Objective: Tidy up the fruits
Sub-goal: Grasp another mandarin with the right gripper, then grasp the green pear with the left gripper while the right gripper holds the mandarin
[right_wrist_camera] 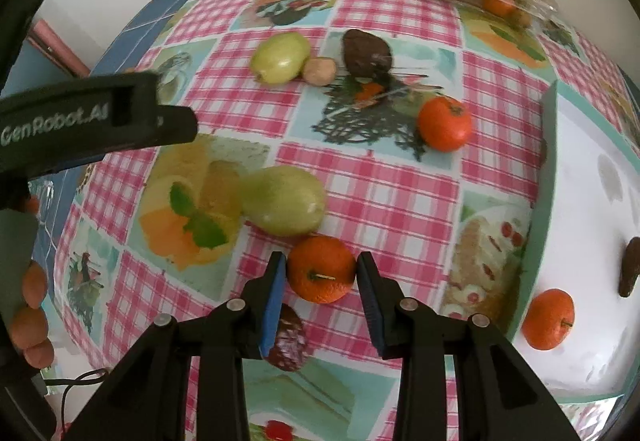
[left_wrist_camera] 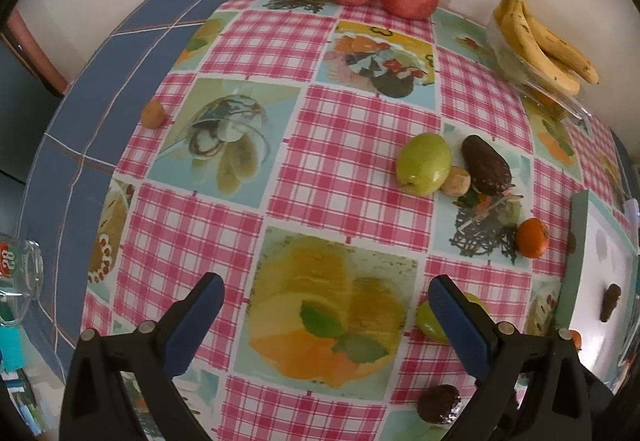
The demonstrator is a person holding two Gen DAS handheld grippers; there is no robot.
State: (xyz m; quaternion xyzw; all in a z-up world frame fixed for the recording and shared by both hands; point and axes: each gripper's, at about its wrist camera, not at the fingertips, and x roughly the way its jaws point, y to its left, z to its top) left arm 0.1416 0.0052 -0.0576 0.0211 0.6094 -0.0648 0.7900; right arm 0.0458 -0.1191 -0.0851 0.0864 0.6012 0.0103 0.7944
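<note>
Gripping round orange tangerine (right_wrist_camera: 321, 268) between right gripper (right_wrist_camera: 321, 273) pads, on checked desk (right_wrist_camera: 360, 193) | left gripper (left_wrist_camera: 326, 315) wide, empty | advice: squeeze gently (soft skin), lift straight toward white tray (right_wrist_camera: 592, 249).

Left tongs (left_wrist_camera: 324, 305): I see black plastic arms, blue pads, silver screw heads.
Right tongs (right_wrist_camera: 322, 287): my same build, black with ribbed blue pads (right_wrist_camera: 274, 305).
Marking: white "GenRobot.AI" lettering on the left tongs' black body.
</note>
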